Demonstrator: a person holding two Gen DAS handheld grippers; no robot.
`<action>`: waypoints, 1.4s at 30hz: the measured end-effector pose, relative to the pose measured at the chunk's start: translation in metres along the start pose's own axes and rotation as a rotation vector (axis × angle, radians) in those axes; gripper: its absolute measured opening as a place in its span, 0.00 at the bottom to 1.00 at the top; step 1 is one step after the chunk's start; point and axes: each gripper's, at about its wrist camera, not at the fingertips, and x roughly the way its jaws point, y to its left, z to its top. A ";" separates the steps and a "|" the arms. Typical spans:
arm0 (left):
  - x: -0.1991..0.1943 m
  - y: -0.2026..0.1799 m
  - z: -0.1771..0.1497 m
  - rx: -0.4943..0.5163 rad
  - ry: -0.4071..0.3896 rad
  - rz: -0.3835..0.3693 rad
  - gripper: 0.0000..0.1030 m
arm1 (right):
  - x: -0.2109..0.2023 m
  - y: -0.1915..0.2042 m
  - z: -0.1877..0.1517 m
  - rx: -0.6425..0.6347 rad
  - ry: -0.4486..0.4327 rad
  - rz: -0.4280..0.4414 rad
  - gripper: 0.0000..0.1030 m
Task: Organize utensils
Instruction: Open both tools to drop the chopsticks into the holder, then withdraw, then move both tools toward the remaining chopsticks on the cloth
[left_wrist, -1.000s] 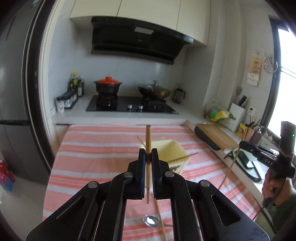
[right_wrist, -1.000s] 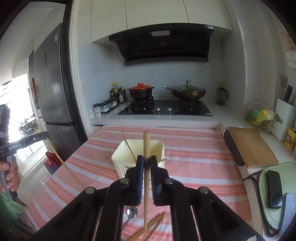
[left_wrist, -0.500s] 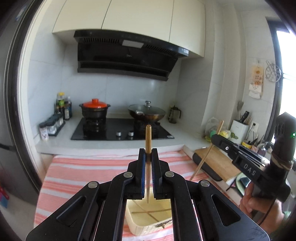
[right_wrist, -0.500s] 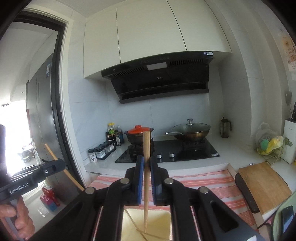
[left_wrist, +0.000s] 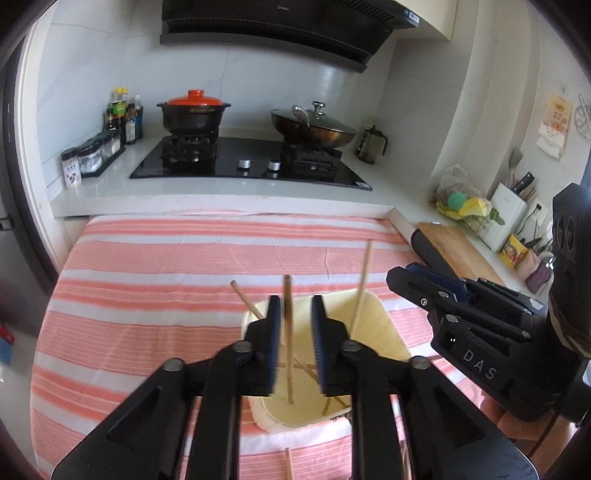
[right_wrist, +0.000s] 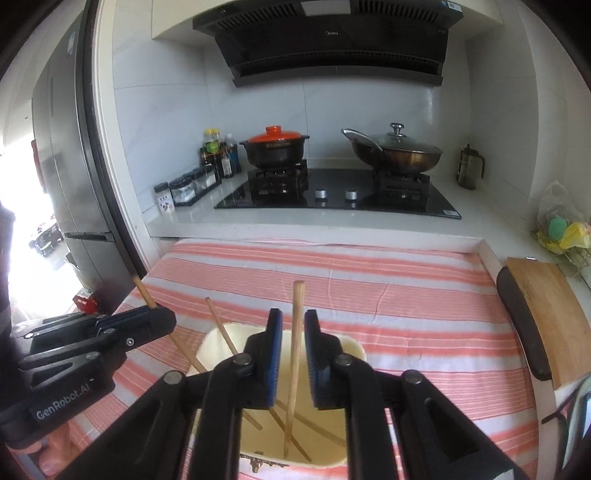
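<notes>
Left wrist view | left gripper (left_wrist: 294, 334) jaws opening, chopstick (left_wrist: 287, 332) loose between pads, tip inside cream holder (left_wrist: 384, 325) on striped cloth (left_wrist: 184, 266) | right gripper (right_wrist: 293, 349) jaws opening, second chopstick (right_wrist: 294, 354) standing free in holder | around: red-lidded pot (left_wrist: 194, 114), wok (left_wrist: 314, 127), cutting board (right_wrist: 550, 314) right.

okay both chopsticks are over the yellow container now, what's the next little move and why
Probably lift both clear. The left hand-held gripper and right hand-held gripper are opening, pads off each chopstick, whose tips already sit inside the container. Rising straight avoids knocking them.
</notes>
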 end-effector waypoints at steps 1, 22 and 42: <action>-0.011 -0.001 0.000 0.013 -0.011 0.014 0.60 | -0.007 -0.001 0.001 0.008 -0.002 0.006 0.31; -0.127 0.055 -0.290 -0.179 0.154 0.132 0.97 | -0.185 -0.036 -0.273 0.065 0.031 -0.152 0.67; -0.106 0.027 -0.325 -0.101 0.136 0.150 0.97 | -0.168 -0.037 -0.338 0.227 0.094 -0.118 0.64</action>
